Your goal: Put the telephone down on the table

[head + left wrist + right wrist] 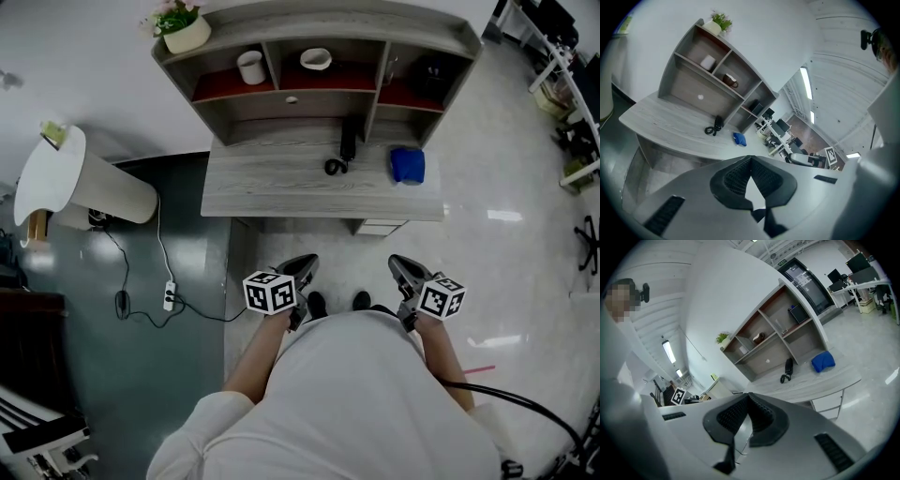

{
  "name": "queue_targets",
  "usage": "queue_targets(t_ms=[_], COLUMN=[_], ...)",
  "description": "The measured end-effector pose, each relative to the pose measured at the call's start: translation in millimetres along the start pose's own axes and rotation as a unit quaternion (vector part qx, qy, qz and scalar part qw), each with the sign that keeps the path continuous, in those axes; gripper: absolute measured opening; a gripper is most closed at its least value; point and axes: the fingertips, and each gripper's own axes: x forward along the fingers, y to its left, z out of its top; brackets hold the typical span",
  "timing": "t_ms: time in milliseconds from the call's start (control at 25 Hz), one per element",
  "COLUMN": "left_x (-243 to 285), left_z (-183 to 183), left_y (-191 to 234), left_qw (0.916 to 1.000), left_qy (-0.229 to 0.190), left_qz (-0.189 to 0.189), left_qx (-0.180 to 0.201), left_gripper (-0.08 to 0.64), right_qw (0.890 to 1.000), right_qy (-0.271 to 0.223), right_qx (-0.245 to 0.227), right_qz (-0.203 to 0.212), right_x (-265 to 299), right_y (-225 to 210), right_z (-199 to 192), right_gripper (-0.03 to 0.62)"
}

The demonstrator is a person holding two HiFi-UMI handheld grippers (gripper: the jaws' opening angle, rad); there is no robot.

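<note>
The black telephone (pixel 347 141) lies on the grey desk (pixel 281 187), its coiled cord at its near end; it also shows as a small telephone (pixel 717 124) in the left gripper view and a telephone (pixel 788 367) in the right gripper view. My left gripper (pixel 302 267) is shut, held close to my body, well short of the desk, with nothing in it. My right gripper (pixel 405 266) is shut and empty too, level with the left. Both jaw pairs meet at the tip, as at the left gripper (pixel 749 158) and the right gripper (pixel 747 396).
A blue cloth (pixel 408 165) lies on the desk right of the telephone. The hutch (pixel 319 56) above holds a white cup (pixel 250 67), a bowl (pixel 316 59) and a dark box (pixel 433 73). A plant pot (pixel 186 33) stands on top. A white bin (pixel 84 183) and a power strip (pixel 169 295) sit at the left.
</note>
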Motion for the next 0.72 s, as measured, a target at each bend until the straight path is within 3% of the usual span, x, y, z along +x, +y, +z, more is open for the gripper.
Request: queue_targets(t_ms=[720], left_x=[24], left_z=[-10], left_y=[-15], left_qw=[0.9996], left_qy=[0.026], left_qz=[-0.009], left_qx=[0.000], left_gripper=[0.009], right_qw=[1.000], right_qy=[-0.020], right_qx=[0.016], right_qz=[0.003], right_x=[-6], right_y=[-11], right_z=[10], right_gripper=[0.017])
